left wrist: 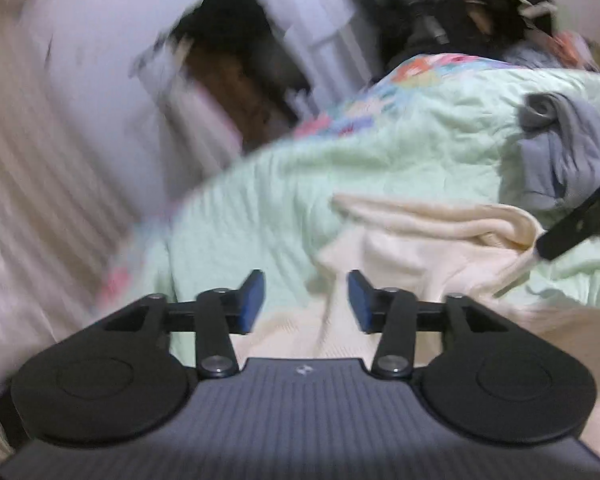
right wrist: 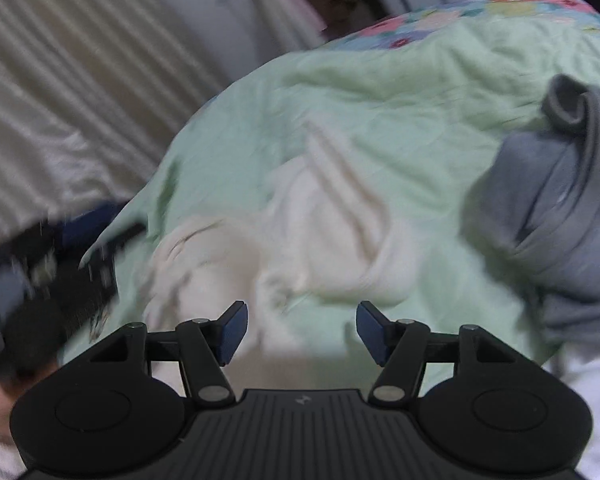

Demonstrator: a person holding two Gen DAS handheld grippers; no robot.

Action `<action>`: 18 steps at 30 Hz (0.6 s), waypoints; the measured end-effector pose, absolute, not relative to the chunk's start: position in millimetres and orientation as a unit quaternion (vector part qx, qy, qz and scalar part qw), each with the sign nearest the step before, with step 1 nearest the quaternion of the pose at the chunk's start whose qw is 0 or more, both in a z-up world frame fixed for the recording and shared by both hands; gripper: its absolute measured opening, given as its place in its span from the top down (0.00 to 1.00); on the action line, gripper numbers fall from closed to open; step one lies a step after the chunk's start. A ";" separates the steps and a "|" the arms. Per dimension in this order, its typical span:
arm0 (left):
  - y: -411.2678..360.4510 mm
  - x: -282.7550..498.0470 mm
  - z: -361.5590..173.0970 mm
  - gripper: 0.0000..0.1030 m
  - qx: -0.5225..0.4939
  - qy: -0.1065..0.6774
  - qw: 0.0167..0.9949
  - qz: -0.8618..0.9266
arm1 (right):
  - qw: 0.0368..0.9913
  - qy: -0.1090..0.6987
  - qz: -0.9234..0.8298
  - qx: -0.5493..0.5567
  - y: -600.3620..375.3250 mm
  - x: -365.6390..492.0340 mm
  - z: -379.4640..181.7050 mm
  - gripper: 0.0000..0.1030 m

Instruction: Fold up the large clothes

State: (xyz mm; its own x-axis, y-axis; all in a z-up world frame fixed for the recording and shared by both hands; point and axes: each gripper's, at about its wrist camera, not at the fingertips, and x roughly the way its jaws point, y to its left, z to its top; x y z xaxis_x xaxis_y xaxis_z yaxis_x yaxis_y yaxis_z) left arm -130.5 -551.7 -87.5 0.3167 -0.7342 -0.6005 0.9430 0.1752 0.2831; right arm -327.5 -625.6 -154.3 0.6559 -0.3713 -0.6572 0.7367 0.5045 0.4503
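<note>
Looking along the left wrist view first: left gripper (left wrist: 306, 300) hangs with its blue pads (left wrist: 253, 300) spread apart, nothing pinched between them, cream cloth lying loose below the gap. Cream garment (left wrist: 428, 240) sits rumpled on a pale green quilt (left wrist: 284, 184), one thick folded edge running toward the right. Grey garment (left wrist: 560, 152) bunched further back on the quilt, near its right side, apart from the cream one. Black finger of the right gripper (left wrist: 580, 220) juts in from the right edge, its tip just beside the cream fold; contact unclear. Quilt's far border shows a flowered patchwork (left wrist: 420, 72). Background heavily smeared; striped pale curtain (left wrist: 28, 184) at left. Right wrist view: right gripper (right wrist: 300, 330) also released, pads well separated, empty gap over green quilt (right wrist: 340, 92) and the near edge of the cream garment (right wrist: 320, 232), which lies blurred in the middle of the quilt. Grey garment (right wrist: 560, 200) heaped at right. Dark blurred shape at lower left, likely the left gripper (right wrist: 72, 272); its state unreadable from here.
</note>
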 end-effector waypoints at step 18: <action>-544.2 -68.4 -143.5 0.23 0.349 0.268 0.780 -0.444 | 0.823 0.221 -0.367 0.374 -746.6 -260.3 -197.6 0.92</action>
